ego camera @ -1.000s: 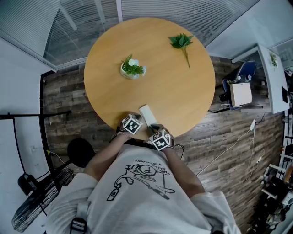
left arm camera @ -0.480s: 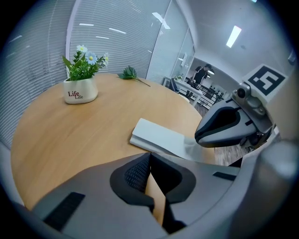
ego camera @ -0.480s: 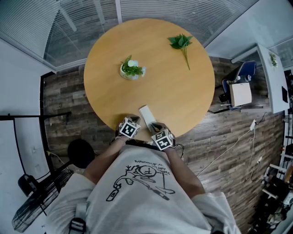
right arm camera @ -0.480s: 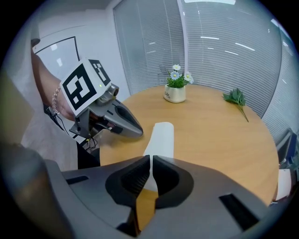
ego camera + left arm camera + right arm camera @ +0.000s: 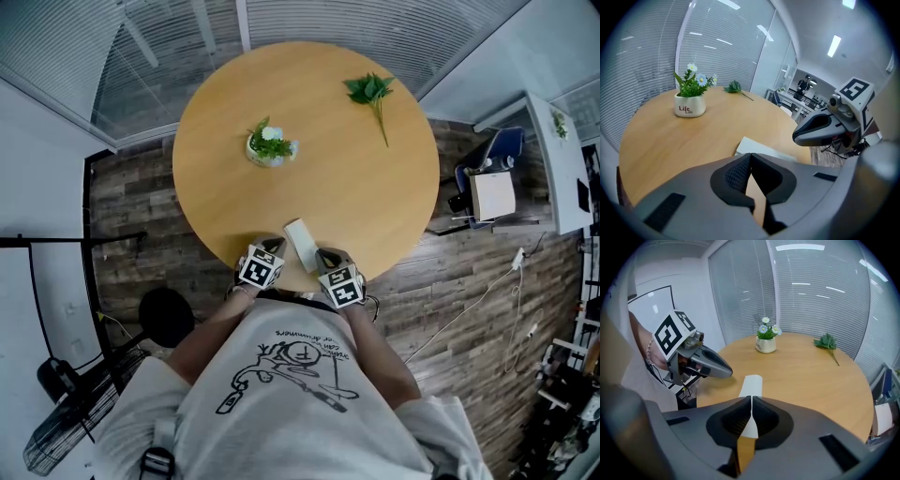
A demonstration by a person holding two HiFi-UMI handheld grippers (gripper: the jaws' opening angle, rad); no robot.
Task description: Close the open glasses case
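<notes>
Round wooden table (image 5: 375,187) seen from above, with both tongs over its near rim. The left tongs (image 5: 271,247) and right tongs (image 5: 324,256) each have their jaws pressed together with nothing between them, as each gripper view shows (left tongs (image 5: 750,158), right tongs (image 5: 751,401)). The glasses case (image 5: 300,242) lies flat on the table between the two tongs, touched by neither. It sits just ahead of the right tongs' tips and runs away from them (glasses case (image 5: 751,385)), and lies just ahead and to the right of the left tongs' tips (glasses case (image 5: 757,147)). It appears as a slim, white, oblong shell with a rounded far end, low in profile, with no raised lid visible. Judged from this, the closing seems already done and little or nothing is left. Whether the seam is fully latched cannot be made out. A small flower pot (image 5: 269,142) stands well beyond the tongs.
</notes>
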